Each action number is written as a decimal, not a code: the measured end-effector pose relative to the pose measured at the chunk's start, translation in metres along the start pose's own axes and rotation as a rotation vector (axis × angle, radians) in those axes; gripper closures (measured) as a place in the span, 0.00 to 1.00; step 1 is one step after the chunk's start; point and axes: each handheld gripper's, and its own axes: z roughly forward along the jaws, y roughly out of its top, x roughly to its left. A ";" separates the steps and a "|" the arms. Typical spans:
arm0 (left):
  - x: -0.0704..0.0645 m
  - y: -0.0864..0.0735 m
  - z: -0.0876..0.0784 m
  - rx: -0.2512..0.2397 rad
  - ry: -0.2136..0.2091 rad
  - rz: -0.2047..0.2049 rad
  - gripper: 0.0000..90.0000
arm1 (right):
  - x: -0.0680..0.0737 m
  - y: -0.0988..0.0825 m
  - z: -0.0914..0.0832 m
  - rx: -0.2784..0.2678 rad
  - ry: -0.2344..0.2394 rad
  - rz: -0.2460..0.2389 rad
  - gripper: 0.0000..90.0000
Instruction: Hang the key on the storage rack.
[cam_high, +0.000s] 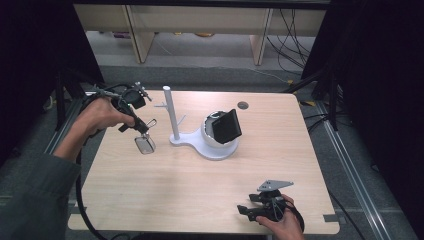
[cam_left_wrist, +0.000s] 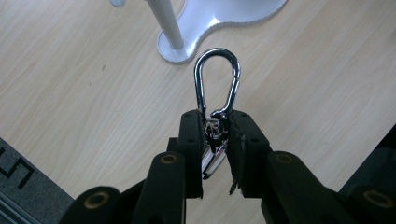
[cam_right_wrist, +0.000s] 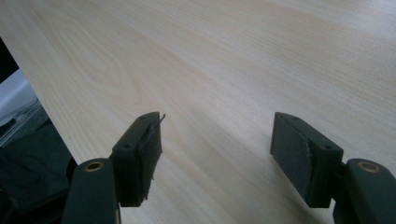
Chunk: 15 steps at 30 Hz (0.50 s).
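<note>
Carabiner keyring (cam_left_wrist: 217, 79) pinched only at its swivel by left gripper (cam_left_wrist: 217, 140) jaws may twist or slip before reaching white stand (cam_high: 172, 112); right gripper (cam_right_wrist: 217, 154) jaws wide, empty.

"What's on the tabletop (cam_high: 165, 175)?"
"Pale wood grain, a round hole (cam_high: 243, 105) at its far edge. A white stand (cam_high: 212, 147) with an upright post (cam_high: 170, 112) sits mid-table."

Table (cam_high: 200, 190) — stand (cam_high: 172, 117) sitting mid-table, dome base with tablet (cam_high: 226, 125) lying to its right; keyring carabiner (cam_high: 145, 142) hanging left of the stand.
</note>
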 end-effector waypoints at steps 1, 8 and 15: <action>0.004 0.002 -0.003 -0.007 0.010 -0.011 0.84 | 0.000 0.000 0.000 -0.001 -0.002 -0.001 0.38; 0.015 0.007 -0.006 -0.003 0.033 -0.052 0.84 | 0.000 0.000 0.000 0.010 0.002 0.001 0.38; 0.022 0.016 -0.007 -0.005 0.041 -0.077 0.84 | 0.001 0.000 0.001 0.014 0.003 0.005 0.38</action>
